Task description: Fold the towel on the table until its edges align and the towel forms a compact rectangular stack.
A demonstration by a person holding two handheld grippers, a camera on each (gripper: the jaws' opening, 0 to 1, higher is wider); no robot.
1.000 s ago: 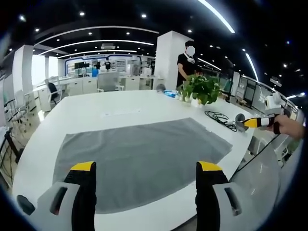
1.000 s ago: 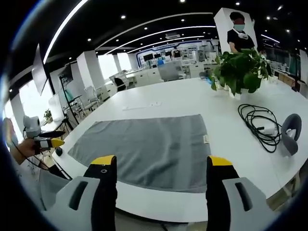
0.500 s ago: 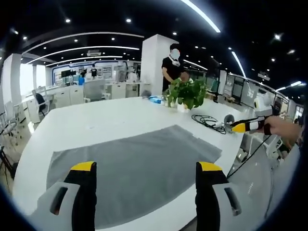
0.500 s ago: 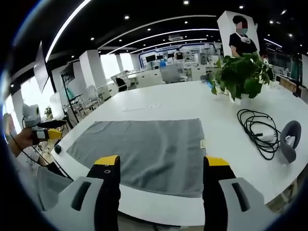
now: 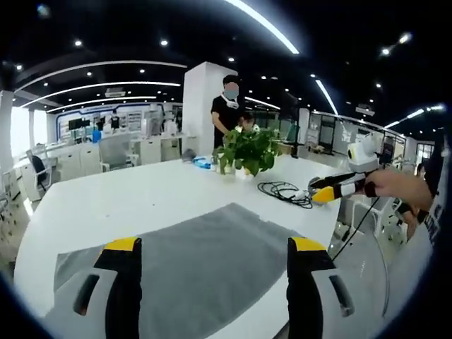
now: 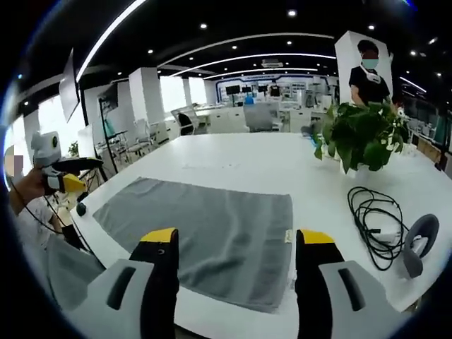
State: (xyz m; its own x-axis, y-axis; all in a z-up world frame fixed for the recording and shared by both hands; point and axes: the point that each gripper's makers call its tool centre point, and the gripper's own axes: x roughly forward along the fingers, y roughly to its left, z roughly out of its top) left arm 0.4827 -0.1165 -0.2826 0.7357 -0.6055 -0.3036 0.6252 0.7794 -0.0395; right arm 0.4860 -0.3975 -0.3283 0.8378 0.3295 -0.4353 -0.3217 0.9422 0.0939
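a large white table [image 6: 233, 152] carries everything. the grey towel [image 6: 205, 229] lies spread flat and unfolded on its near part, a small tag at one edge. beyond it stand a leafy potted plant [image 6: 360, 134], a coil of black cable [image 6: 374, 212] and a grey round device [image 6: 418, 240]. a person in black [image 5: 227, 113] stands behind the plant. the left gripper [image 5: 212, 247] and the right gripper [image 6: 236, 236] both hover above the towel's near edge, jaws spread wide, holding nothing

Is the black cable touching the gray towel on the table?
Apart. In the right gripper view, bare white table lies between the towel and the coiled black cable.
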